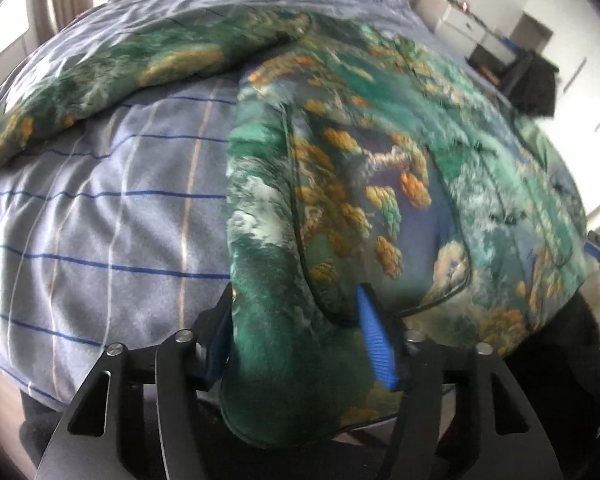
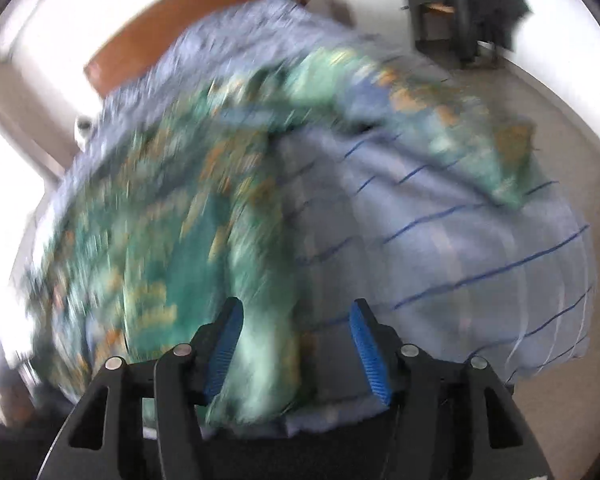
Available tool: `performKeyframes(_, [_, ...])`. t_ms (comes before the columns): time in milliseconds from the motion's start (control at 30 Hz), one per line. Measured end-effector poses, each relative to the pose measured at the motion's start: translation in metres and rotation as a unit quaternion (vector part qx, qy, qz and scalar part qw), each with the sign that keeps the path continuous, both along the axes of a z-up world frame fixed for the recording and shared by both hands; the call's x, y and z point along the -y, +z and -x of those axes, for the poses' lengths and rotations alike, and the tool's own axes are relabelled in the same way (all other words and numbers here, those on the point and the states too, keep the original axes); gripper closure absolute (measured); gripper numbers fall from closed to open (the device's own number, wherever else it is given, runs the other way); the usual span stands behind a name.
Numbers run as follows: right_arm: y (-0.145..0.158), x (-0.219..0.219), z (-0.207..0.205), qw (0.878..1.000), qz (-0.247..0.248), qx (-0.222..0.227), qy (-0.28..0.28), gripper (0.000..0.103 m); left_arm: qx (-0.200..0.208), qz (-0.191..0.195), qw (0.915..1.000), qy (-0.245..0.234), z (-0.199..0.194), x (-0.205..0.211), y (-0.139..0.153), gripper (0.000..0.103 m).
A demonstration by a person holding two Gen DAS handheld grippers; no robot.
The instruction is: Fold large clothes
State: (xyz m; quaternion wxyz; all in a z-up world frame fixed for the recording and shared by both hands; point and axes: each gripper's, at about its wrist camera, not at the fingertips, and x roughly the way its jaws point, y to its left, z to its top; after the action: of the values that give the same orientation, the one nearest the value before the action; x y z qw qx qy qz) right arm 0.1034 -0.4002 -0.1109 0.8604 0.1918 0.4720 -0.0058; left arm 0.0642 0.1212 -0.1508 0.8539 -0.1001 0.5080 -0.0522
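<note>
A large green garment (image 1: pixel 340 168) with orange and white print lies spread on a bed with a blue-striped grey cover (image 1: pixel 100 220). One sleeve reaches toward the far left. My left gripper (image 1: pixel 296 344) has its jaws wide apart, with a thick fold of the garment's near edge lying between them. In the right wrist view, which is blurred, the garment (image 2: pixel 172 208) covers the left half of the bed cover (image 2: pixel 440 248). My right gripper (image 2: pixel 296 344) also has its jaws wide apart, with a fold of the garment beside its left pad.
A brown headboard (image 2: pixel 188 24) stands at the far end of the bed. White drawers (image 1: pixel 456 20) and a dark chair (image 1: pixel 532 80) with dark cloth stand at the far right. The bed's right edge drops to a beige floor (image 2: pixel 560 92).
</note>
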Motion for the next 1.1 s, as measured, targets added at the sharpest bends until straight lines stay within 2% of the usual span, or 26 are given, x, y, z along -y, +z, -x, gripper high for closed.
performKeyframes(133, [-0.002,0.063,-0.016,0.99,-0.083,0.049,-0.107,0.035,0.009,0.001,0.9995,0.029,0.003,-0.007,0.007,0.042])
performKeyframes(233, [-0.028,0.107,-0.036,0.964,-0.183,0.067,-0.181,0.034,0.016,-0.004,0.9991,0.039,0.007,-0.007,0.013,0.042])
performKeyframes(300, [-0.046,0.13,-0.042,0.937,-0.24,0.092,-0.237,0.034,0.02,-0.013,0.9989,0.041,0.01,-0.004,0.016,0.041])
performKeyframes(367, [-0.066,0.152,-0.04,0.895,-0.299,0.116,-0.309,0.034,0.02,-0.029,0.9986,0.039,0.013,-0.001,0.017,0.04])
performKeyframes(400, [-0.072,0.16,-0.04,0.878,-0.315,0.126,-0.336,0.035,0.02,-0.034,0.9985,0.039,0.014,0.0,0.016,0.04])
performKeyframes(433, [-0.07,0.167,-0.041,0.872,-0.312,0.137,-0.351,0.047,0.018,-0.039,0.9983,0.038,0.015,0.001,0.016,0.04])
performKeyframes(467, [-0.058,0.171,-0.046,0.883,-0.272,0.147,-0.353,0.065,0.016,-0.044,0.9982,0.038,0.015,0.003,0.015,0.04])
performKeyframes(500, [-0.046,0.173,-0.051,0.896,-0.23,0.152,-0.348,0.089,0.016,-0.046,0.9981,0.037,0.016,0.002,0.015,0.04])
performKeyframes(533, [-0.022,0.172,-0.058,0.915,-0.157,0.162,-0.335,0.089,0.016,-0.046,0.9981,0.038,0.016,0.002,0.015,0.04])
performKeyframes(600, [0.015,0.165,-0.074,0.936,-0.035,0.179,-0.301,0.089,0.016,-0.043,0.9982,0.038,0.014,0.002,0.015,0.04])
performKeyframes(667, [0.027,0.162,-0.089,0.946,0.033,0.16,-0.279,0.086,0.018,-0.043,0.9982,0.039,0.012,0.005,0.015,0.04])
performKeyframes(700, [0.026,0.162,-0.095,0.949,0.047,0.144,-0.276,0.076,0.019,-0.044,0.998,0.04,0.011,0.006,0.015,0.038])
performKeyframes(733, [0.021,0.162,-0.102,0.953,0.064,0.117,-0.273,0.061,0.02,-0.048,0.9977,0.043,0.01,0.008,0.015,0.033])
performKeyframes(800, [0.007,0.167,-0.103,0.953,0.077,0.075,-0.283,0.044,0.023,-0.058,0.9969,0.049,0.009,0.011,0.015,0.024])
performKeyframes(933, [-0.014,0.158,-0.077,0.949,0.069,0.056,-0.302,0.044,0.038,-0.076,0.9948,0.056,0.009,0.014,0.02,0.014])
performKeyframes(1033, [-0.016,0.129,-0.056,0.955,0.082,0.054,-0.281,0.044,0.064,-0.103,0.9894,0.08,0.007,0.012,0.025,0.004])
performKeyframes(1100, [-0.01,0.11,-0.04,0.958,0.1,0.06,-0.261,0.044,0.082,-0.116,0.9849,0.098,0.005,0.01,0.026,0.003])
